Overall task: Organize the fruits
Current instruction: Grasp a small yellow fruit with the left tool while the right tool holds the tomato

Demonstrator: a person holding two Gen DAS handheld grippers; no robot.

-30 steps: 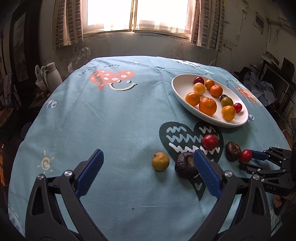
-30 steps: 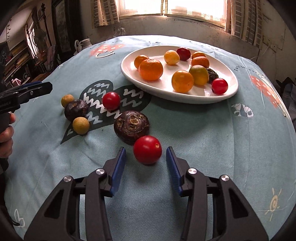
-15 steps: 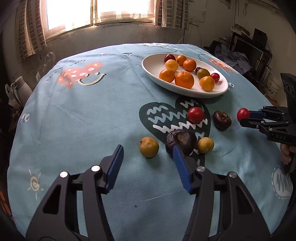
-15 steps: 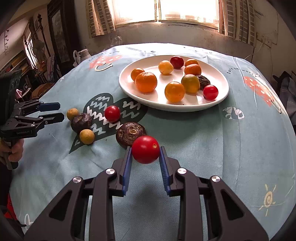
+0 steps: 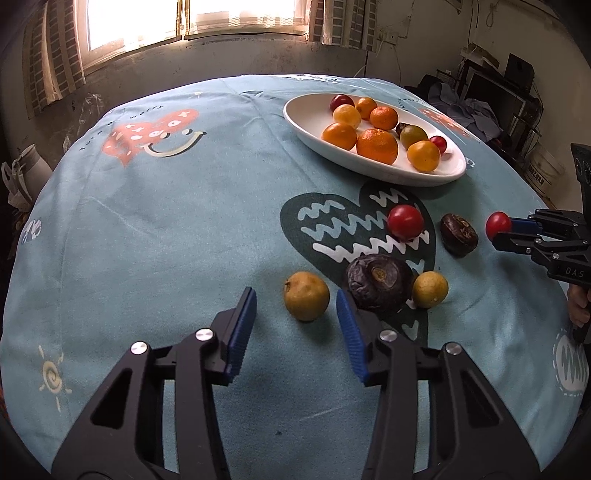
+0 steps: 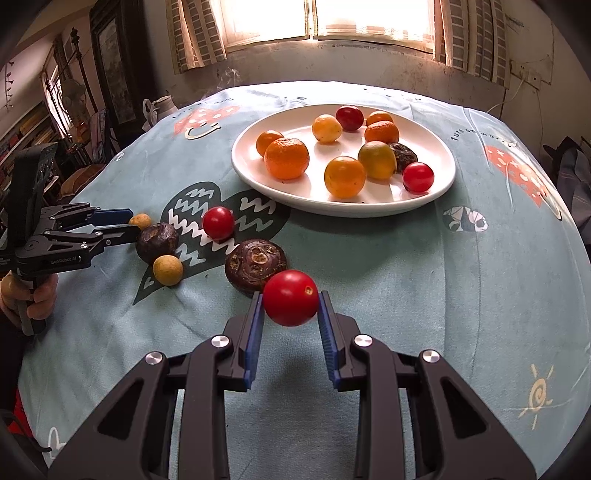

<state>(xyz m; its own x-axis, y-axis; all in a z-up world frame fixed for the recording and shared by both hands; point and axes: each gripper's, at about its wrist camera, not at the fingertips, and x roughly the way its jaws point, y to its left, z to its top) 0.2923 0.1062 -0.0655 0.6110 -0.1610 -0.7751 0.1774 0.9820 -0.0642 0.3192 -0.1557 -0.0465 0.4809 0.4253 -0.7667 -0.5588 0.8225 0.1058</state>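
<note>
Left gripper (image 5: 295, 317) has closed in on the yellow fruit (image 5: 306, 301) (jaws released, fruit just ahead, lower centre); right gripper (image 6: 290, 308) clenched on red tomato (image 6: 290, 297), now lifted off counter (image 6: 461, 295).

Daylight pours from the blown-out window (image 6: 325, 18) far beyond the fingertips, leaving the room's edges dim. Glare whitens the plate (image 6: 439, 184) ahead of the fingers, and soft shadows fall from the fruit toward the fingers. Both views are sharp, fisheye-bowed, with the tablecloth (image 5: 166, 229) curving and corners vignetted black
</note>
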